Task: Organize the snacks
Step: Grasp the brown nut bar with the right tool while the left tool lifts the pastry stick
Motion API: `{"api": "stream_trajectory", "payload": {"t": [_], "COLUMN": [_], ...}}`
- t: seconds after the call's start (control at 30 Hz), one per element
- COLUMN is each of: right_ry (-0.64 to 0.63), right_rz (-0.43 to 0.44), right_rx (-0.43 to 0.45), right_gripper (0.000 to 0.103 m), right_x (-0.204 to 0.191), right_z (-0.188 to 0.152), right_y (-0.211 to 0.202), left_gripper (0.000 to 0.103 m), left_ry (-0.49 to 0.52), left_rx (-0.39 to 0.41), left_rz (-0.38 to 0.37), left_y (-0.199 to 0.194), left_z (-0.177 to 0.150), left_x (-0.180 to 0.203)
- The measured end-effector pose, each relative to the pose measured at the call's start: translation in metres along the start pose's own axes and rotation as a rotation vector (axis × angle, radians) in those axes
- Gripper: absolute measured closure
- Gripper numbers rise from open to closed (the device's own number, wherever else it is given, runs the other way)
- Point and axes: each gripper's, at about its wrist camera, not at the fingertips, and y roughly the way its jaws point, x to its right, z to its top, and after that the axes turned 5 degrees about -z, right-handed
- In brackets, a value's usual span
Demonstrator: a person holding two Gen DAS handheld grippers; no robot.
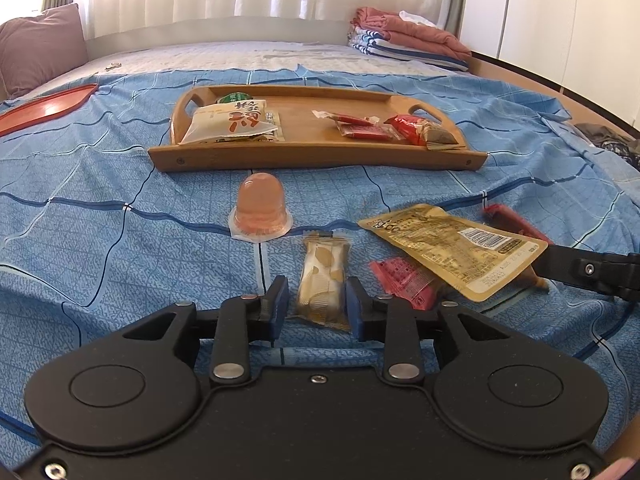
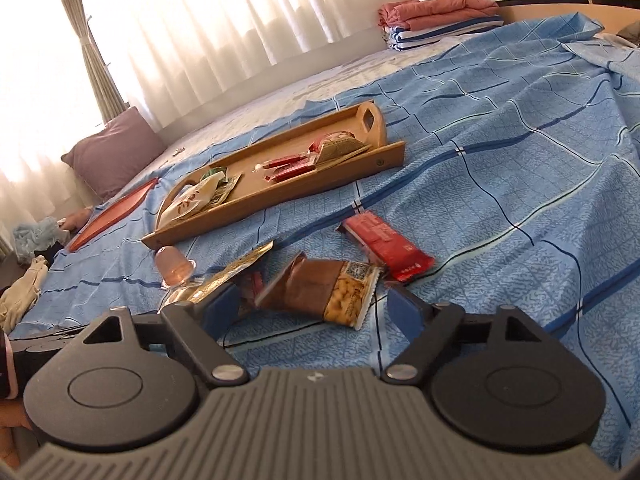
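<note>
On the blue checked bedspread, a beige cracker packet [image 1: 324, 280] lies between the fingers of my left gripper [image 1: 318, 302]. The jaws stand narrowly apart, with a small gap at the left pad. My right gripper [image 2: 314, 306] is wide open around a brown peanut packet [image 2: 320, 292] that rests on the cloth. A gold pouch [image 1: 452, 248] leans over a red packet [image 1: 400, 284] beside the right gripper's finger [image 1: 592, 272]. A pink jelly cup [image 1: 260, 212] stands upside down before the wooden tray [image 1: 320, 156], which holds a white bag [image 1: 232, 122] and red packets [image 1: 360, 126].
Another red bar packet [image 2: 384, 246] lies right of the peanut packet. A flat orange-red tray [image 1: 44, 108] sits at the far left by a mauve pillow [image 1: 40, 48]. Folded blankets [image 1: 412, 40] are stacked at the bed's far right corner. Curtains hang behind.
</note>
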Motion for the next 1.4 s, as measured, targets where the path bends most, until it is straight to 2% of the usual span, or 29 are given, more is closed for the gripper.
{"api": "stream_trajectory", "payload": {"t": [0.07, 0.17, 0.33, 0.37, 0.4, 0.57, 0.8, 0.83, 0.87, 0.93, 0.97, 1.03, 1.07, 1.17, 1.3, 1.4], "right_ry": [0.024, 0.036, -0.054, -0.081, -0.103, -0.127, -0.186, -0.195, -0.207, -0.222, -0.228, -0.232, -0.236, -0.248, -0.28, -0.267], "right_rz": [-0.002, -0.058, -0.143, -0.152, -0.158, -0.137, -0.125, -0.129, -0.131, -0.127, -0.125, -0.132, -0.139, -0.134, -0.16, -0.16], "right_rx": [-0.013, -0.015, -0.014, -0.015, -0.013, 0.01, 0.031, 0.04, 0.043, 0.038, 0.025, 0.016, 0.008, -0.028, -0.015, -0.035], "right_gripper": [0.015, 0.015, 0.017, 0.018, 0.02, 0.042, 0.047, 0.059, 0.066, 0.065, 0.053, 0.037, 0.034, 0.034, 0.033, 0.029], "right_x": [0.001, -0.002, -0.024, -0.03, -0.034, -0.044, -0.049, -0.05, -0.051, -0.052, -0.052, -0.051, -0.052, -0.056, -0.064, -0.063], "right_z": [0.002, 0.004, 0.001, -0.001, -0.003, -0.004, -0.004, -0.003, -0.001, 0.005, 0.008, 0.009, 0.008, 0.0, -0.009, -0.008], "right_y": [0.001, 0.009, 0.026, 0.029, 0.032, 0.035, 0.026, 0.024, 0.022, 0.022, 0.024, 0.026, 0.027, 0.033, 0.036, 0.043], "left_gripper": [0.073, 0.073, 0.073, 0.079, 0.081, 0.082, 0.082, 0.082, 0.082, 0.082, 0.082, 0.082, 0.082, 0.082, 0.082, 0.082], "left_ry": [0.003, 0.0, 0.007, 0.011, 0.018, 0.046, 0.037, 0.036, 0.036, 0.04, 0.041, 0.044, 0.043, 0.04, 0.038, 0.036], "left_rx": [0.003, 0.009, 0.013, 0.014, 0.018, 0.042, 0.077, 0.085, 0.091, 0.103, 0.11, 0.119, 0.123, 0.124, 0.119, 0.122], "left_rz": [0.003, 0.014, 0.022, 0.026, 0.032, 0.024, 0.018, 0.02, 0.021, 0.022, 0.025, 0.028, 0.031, 0.037, 0.039, 0.036], "left_y": [0.001, 0.002, 0.003, 0.003, 0.002, -0.002, -0.014, -0.016, -0.018, -0.021, -0.023, -0.025, -0.026, -0.027, -0.026, -0.026], "left_z": [0.0, 0.0, 0.001, 0.001, 0.001, 0.002, 0.01, 0.012, 0.014, 0.019, 0.021, 0.025, 0.026, 0.027, 0.027, 0.027], "left_x": [0.0, 0.001, 0.004, 0.005, 0.006, 0.01, 0.006, 0.005, 0.004, 0.002, 0.001, -0.002, -0.003, -0.006, -0.009, -0.009]}}
